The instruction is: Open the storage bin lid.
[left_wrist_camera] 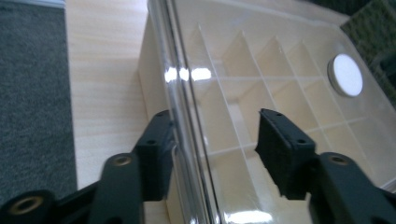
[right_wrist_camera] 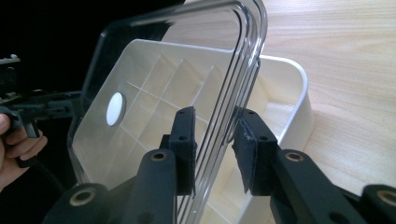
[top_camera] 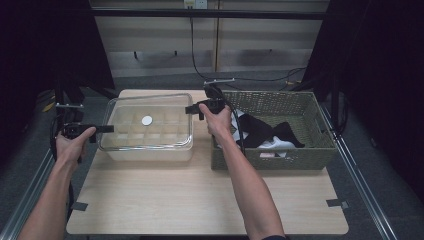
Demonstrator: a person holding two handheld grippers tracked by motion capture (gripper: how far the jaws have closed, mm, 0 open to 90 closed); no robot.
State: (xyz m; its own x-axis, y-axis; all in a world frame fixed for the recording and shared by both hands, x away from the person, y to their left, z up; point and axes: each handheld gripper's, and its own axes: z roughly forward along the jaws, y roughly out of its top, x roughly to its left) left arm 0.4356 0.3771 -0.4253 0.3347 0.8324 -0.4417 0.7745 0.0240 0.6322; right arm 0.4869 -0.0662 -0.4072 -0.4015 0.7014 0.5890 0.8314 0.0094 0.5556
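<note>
A clear plastic lid [top_camera: 150,107] with a white round disc [top_camera: 146,120] in it hangs tilted over a white divided box [top_camera: 150,155] on the wooden table. My right gripper [top_camera: 192,109] is at the lid's right edge. In the right gripper view the gripper [right_wrist_camera: 215,149] is shut on the lid's rim [right_wrist_camera: 233,93], which is raised off the box [right_wrist_camera: 285,107]. My left gripper [top_camera: 107,128] is at the lid's left edge. Its jaws [left_wrist_camera: 215,140] stand open astride the rim [left_wrist_camera: 180,93]: one pad touches it and the other is well apart.
A green woven basket [top_camera: 300,160] stands right of the box, with dark clothes [top_camera: 260,130] and a white piece [top_camera: 277,144] in it. The table's front half [top_camera: 200,200] is bare wood. Grey floor lies past the left edge.
</note>
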